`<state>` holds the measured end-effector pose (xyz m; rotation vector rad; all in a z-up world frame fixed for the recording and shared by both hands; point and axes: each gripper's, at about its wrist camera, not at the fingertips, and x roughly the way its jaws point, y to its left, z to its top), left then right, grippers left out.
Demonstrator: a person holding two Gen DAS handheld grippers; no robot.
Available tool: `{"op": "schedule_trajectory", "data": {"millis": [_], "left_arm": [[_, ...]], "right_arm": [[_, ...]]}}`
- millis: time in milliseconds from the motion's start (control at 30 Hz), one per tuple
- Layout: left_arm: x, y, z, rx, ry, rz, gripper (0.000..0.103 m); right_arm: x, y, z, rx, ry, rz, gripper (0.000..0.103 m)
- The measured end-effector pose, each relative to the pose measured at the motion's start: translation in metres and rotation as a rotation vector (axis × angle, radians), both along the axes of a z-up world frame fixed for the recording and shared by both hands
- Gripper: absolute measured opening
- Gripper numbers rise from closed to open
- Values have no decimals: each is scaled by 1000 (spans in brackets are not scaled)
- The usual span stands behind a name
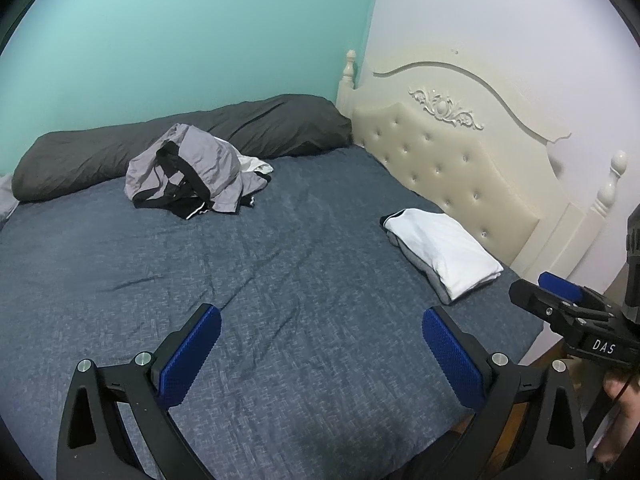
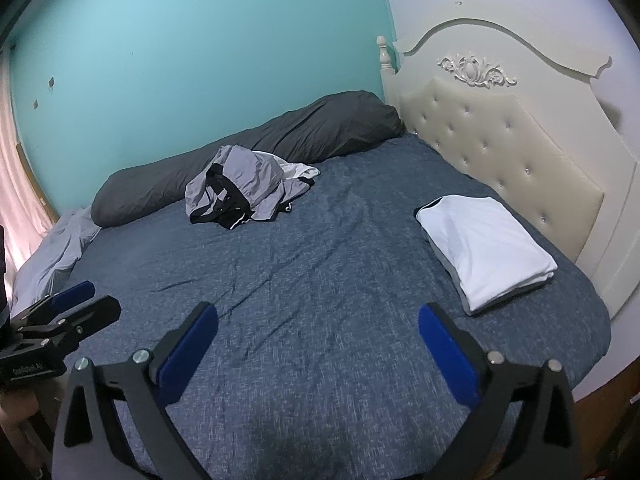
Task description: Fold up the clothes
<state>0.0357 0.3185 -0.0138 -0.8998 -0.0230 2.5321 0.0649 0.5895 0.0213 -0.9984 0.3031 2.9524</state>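
Note:
A crumpled heap of grey, black and white clothes (image 1: 192,172) (image 2: 246,192) lies on the far part of the blue bed (image 1: 280,264) (image 2: 320,280). Near the headboard rests a folded white garment (image 1: 444,254) (image 2: 486,248) on a grey layer. My left gripper (image 1: 322,330) hangs open over the bed's near part with nothing between its blue pads. My right gripper (image 2: 318,330) is open too, also holding nothing, over bare sheet. Each gripper shows at the edge of the other's view: the right gripper (image 1: 560,296) and the left gripper (image 2: 76,304).
A long dark grey pillow (image 1: 180,144) (image 2: 248,152) lies along the teal wall. The cream tufted headboard (image 1: 452,164) (image 2: 500,148) bounds the right side. A pale grey cloth (image 2: 56,256) is bunched at the bed's left edge, by a pink curtain (image 2: 16,184).

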Motion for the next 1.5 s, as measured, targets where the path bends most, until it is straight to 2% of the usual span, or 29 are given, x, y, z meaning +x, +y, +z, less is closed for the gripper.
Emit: {"op": "schedule_trajectory", "data": {"millis": [433, 800, 1500], "left_arm": [[22, -4, -2, 1, 17, -3, 103], [41, -16, -6, 2, 23, -3, 103], [64, -14, -2, -40, 56, 27, 103]], "right_arm": [[29, -11, 6, 8, 41, -11, 102], [49, -17, 6, -1, 46, 0, 102], [72, -22, 0, -6, 39, -14, 102]]}}
